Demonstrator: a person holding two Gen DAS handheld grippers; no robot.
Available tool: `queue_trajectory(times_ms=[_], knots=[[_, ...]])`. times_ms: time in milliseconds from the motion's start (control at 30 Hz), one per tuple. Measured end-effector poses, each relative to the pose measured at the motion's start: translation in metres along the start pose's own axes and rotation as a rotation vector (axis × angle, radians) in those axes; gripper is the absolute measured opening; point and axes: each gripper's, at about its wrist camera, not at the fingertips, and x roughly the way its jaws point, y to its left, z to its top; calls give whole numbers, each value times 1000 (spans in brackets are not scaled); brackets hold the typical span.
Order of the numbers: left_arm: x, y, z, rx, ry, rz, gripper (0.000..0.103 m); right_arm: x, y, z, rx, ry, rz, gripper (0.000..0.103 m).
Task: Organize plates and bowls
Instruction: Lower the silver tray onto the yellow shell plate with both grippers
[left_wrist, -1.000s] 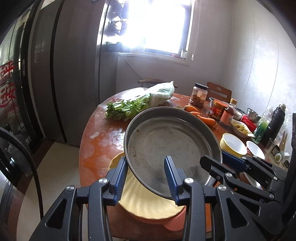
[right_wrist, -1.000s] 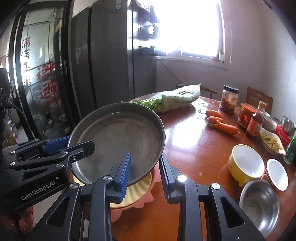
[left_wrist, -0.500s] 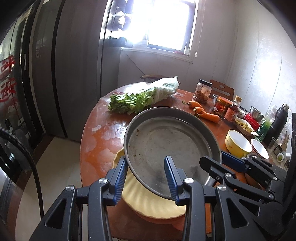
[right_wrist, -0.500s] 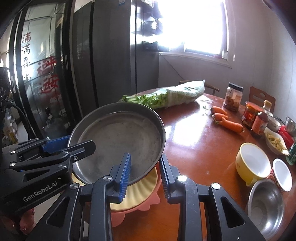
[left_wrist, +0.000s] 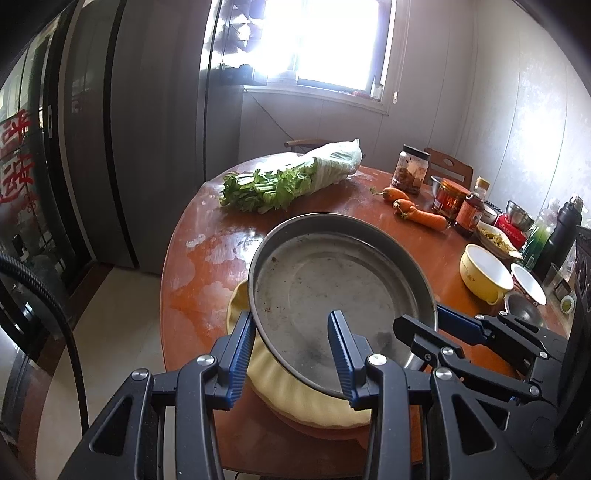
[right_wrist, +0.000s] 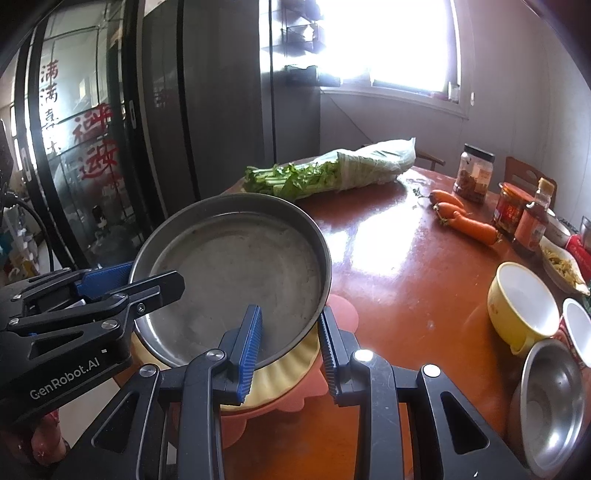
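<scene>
A large round steel pan (left_wrist: 343, 280) hangs tilted over a stack of a fluted yellow plate (left_wrist: 295, 391) on a pink plate (right_wrist: 340, 314) at the table's near edge. My left gripper (left_wrist: 291, 354) straddles the pan's near rim, one finger inside and one outside, with a wide gap between them. My right gripper (right_wrist: 290, 343) straddles the pan's (right_wrist: 236, 273) rim from the other side in the same way. Whether either one pinches the rim I cannot tell. A yellow bowl (right_wrist: 524, 306), a small white bowl (right_wrist: 578, 332) and a steel bowl (right_wrist: 554, 395) stand to the right.
On the round red-brown table (right_wrist: 399, 258) lie bagged greens (left_wrist: 291, 177) and carrots (left_wrist: 417, 214). Jars and sauce bottles (left_wrist: 454, 199) and a black flask (left_wrist: 561, 236) line the far right edge. A dark fridge (left_wrist: 110, 129) stands left. A chair (left_wrist: 448, 170) is behind.
Both grippers and the pan have risen and pulled back slightly, so more of the table shows beyond. The grip on the rim looks the same.
</scene>
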Motion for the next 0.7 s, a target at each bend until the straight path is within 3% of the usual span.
queue_trajectory(times_ms=[700], knots=[[12,-10,-10,68,33,44,41,19,-2,-14,0,40,8,32]])
